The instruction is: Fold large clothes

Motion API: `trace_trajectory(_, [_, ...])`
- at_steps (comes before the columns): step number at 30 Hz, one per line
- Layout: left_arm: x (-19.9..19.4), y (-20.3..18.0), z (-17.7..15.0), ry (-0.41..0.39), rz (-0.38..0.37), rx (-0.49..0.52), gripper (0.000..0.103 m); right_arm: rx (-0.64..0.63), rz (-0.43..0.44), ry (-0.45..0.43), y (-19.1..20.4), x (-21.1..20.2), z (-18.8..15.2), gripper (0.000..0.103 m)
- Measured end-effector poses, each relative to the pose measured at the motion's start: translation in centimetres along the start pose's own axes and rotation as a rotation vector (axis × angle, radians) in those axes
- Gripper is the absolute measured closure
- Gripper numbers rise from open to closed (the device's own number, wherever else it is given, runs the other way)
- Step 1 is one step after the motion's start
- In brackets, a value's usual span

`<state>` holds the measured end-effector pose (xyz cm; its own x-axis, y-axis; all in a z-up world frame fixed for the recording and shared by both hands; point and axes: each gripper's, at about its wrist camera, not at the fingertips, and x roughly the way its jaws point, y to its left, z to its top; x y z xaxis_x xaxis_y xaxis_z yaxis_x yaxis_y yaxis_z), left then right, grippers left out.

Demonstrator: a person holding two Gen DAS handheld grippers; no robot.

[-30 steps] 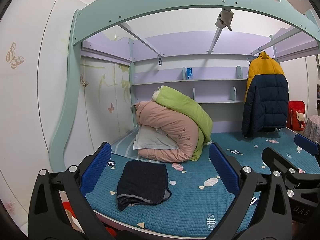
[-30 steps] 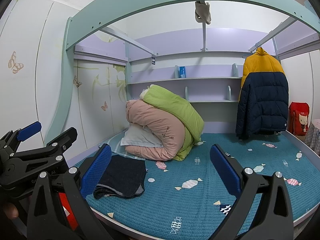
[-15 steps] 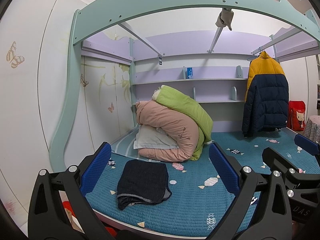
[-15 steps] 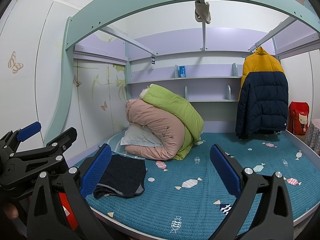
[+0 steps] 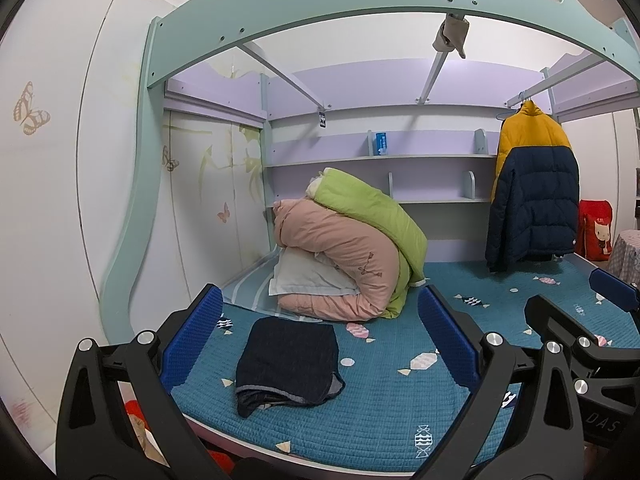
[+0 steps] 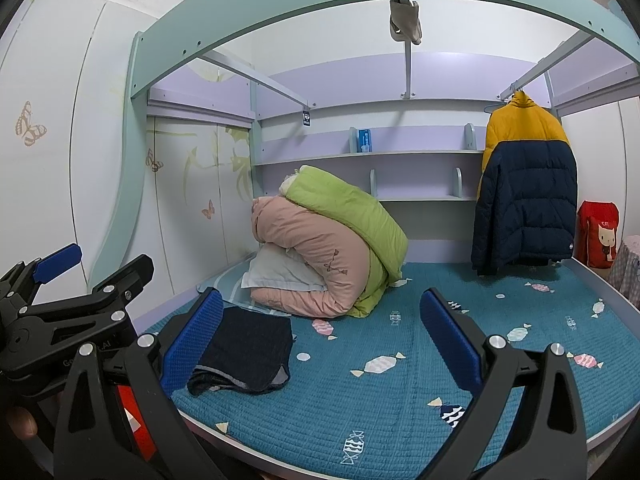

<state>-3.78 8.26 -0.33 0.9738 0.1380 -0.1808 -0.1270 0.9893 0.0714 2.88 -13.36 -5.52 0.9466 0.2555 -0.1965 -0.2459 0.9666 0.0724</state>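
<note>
Folded dark garment [image 5: 289, 360]: a denim-like piece, lay flat in a compact rectangle at lower centre of the left wrist frame, on the near part of the mattress, just short of the bedding pile. Layered edges faced the front bed edge. Judged already folded; no unfolded garment lay on the bed.

Bed frame [image 5: 360, 4]: pale green arch, spanned the top of the frame.

Teal quilted mattress cover [image 5: 400, 408]: candy and fish print, filled the lower half.

Bedding pile [image 5: 344, 264]: pink duvet, green duvet over it, pale pillow tucked beneath; centre of frame, touching nothing of the garment.

Yellow-and-navy puffer jacket [image 5: 534, 196]: hung on a rail at right of frame, well apart from the garment. Judged the likeliest next large piece.

Left gripper [image 5: 320, 344]: jaws spread wide, nothing between them, held back from the bed edge.

Right gripper [image 6: 320, 344]: likewise spread and empty.

Handling note: if the jacket were taken, each gripper would best pinch one shoulder seam, lift it clear of the hanger, and lay it flat on bare mattress beside the folded piece, not on it.
</note>
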Motion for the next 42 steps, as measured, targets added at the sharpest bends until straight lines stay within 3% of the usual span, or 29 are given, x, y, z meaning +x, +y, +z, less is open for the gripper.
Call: trace_trajectory(42, [1.5,1.2,-0.8,0.028,0.013,0.031,0.005,0.021,-0.004,0.034,0.4,1.5,-0.4,0.008])
